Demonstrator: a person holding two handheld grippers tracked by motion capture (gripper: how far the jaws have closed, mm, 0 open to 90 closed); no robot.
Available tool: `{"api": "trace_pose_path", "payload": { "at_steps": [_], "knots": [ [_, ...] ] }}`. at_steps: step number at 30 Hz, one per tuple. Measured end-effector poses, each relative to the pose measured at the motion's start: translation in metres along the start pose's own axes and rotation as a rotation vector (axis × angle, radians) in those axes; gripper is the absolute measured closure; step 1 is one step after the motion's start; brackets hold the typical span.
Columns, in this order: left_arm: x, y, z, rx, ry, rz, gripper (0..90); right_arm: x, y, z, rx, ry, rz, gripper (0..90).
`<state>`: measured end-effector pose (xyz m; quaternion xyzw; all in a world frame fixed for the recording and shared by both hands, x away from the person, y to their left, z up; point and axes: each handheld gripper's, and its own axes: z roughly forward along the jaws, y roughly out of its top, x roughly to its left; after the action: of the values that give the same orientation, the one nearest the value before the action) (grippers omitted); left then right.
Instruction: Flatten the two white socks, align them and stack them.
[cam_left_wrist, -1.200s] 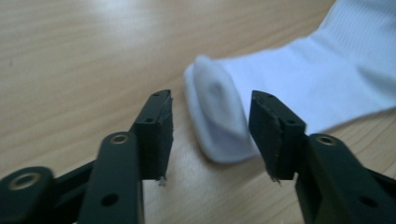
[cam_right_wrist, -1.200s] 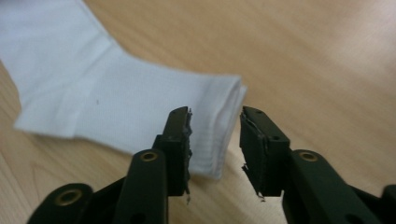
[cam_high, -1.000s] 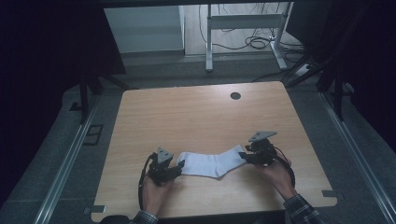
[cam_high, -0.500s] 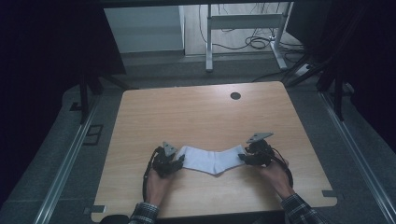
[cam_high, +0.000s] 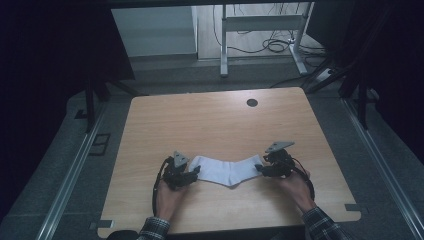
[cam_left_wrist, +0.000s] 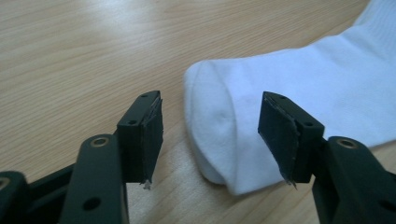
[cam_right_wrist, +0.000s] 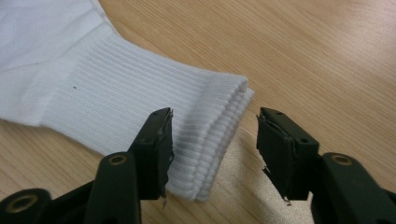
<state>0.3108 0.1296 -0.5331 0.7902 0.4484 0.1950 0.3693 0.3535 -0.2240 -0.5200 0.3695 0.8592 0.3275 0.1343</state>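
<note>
Both grippers gape: left gripper (cam_left_wrist: 210, 140) at sock (cam_left_wrist: 299, 93) toe, right gripper (cam_right_wrist: 215, 149) at its ribbed cuff.

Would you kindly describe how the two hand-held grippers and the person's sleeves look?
Both the left gripper and the right gripper are black, each topped by a grey three-cornered plate and trailing a dark cable. Their jaws are flat black blocks with frayed pad edges, on arms with brass-coloured pivots. The sleeves are plaid.
</note>
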Motion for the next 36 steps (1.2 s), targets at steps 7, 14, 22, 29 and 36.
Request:
{"api": "trace_pose_path", "payload": {
  "at_steps": [7, 14, 22, 29, 36],
  "knots": [
    [-0.003, 0.001, -0.002, -0.007, -0.055, -0.003, 33.7, 0.003, 0.002, -0.001, -0.011, 0.006, -0.009, 37.9],
    [-0.008, 0.003, -0.004, -0.006, -0.094, 0.001, 24.3, 0.006, 0.004, -0.003, -0.017, 0.000, -0.016, 34.2],
    [-0.010, 0.006, -0.009, -0.014, -0.145, -0.006, 17.9, 0.009, 0.006, -0.009, -0.033, 0.003, -0.015, 28.8],
    [-0.010, 0.007, -0.017, -0.019, -0.162, 0.006, 13.9, 0.009, 0.007, -0.013, -0.036, 0.013, 0.005, 21.5],
    [-0.012, 0.005, -0.022, -0.003, -0.148, 0.041, 13.5, 0.013, 0.008, -0.016, -0.042, 0.037, -0.009, 14.7]
  ]
}}
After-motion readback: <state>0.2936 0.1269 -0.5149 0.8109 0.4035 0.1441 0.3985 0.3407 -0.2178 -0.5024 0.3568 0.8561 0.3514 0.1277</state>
